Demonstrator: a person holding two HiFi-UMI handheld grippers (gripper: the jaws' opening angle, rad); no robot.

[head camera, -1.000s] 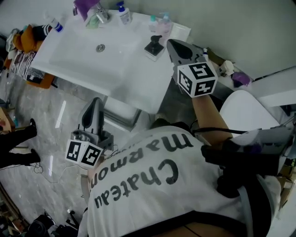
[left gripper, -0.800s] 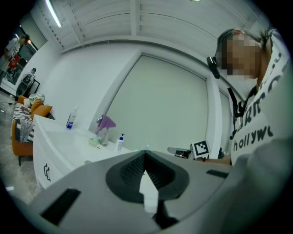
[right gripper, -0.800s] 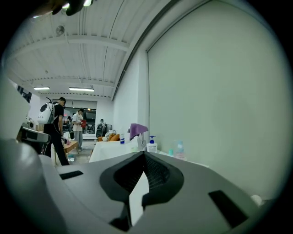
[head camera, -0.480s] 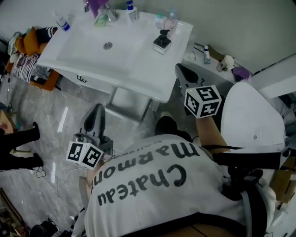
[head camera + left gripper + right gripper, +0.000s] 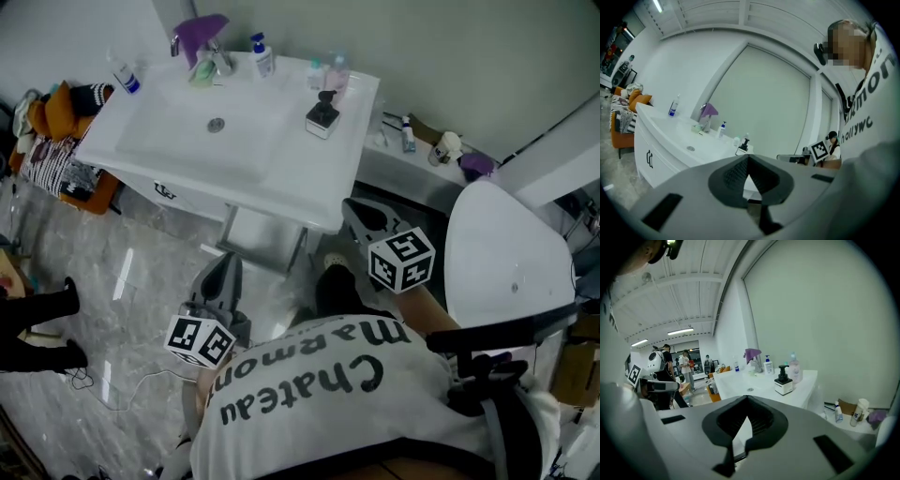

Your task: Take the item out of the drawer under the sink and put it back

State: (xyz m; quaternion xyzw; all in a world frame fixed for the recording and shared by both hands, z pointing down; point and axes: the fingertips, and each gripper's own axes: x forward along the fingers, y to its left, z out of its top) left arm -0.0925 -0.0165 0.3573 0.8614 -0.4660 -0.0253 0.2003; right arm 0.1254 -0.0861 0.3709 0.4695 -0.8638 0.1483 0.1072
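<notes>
A white vanity with a sink (image 5: pixel 234 141) stands ahead of me. Its curved drawer front (image 5: pixel 166 192) carries a dark handle and looks closed; the same front (image 5: pixel 649 158) appears at the left of the left gripper view. No item from the drawer is visible. My left gripper (image 5: pixel 223 272) hovers above the floor short of the vanity, jaws shut and empty, tips meeting (image 5: pixel 748 158). The right gripper (image 5: pixel 361 216) hangs just below the vanity's right front corner, also shut on nothing (image 5: pixel 747 400).
On the sink top are a black pump dispenser (image 5: pixel 322 112), a blue-capped bottle (image 5: pixel 260 54), a purple cloth on the faucet (image 5: pixel 202 28) and a spray bottle (image 5: pixel 125 75). A white toilet (image 5: pixel 506 253) stands right, a low ledge with bottles (image 5: pixel 412 141) behind. Clothes pile (image 5: pixel 56 122) and a bystander's legs (image 5: pixel 37 323) at left.
The right gripper has dropped from over the sink's corner to below its front edge. The left gripper has shifted right, nearer the vanity. Both stayed shut.
</notes>
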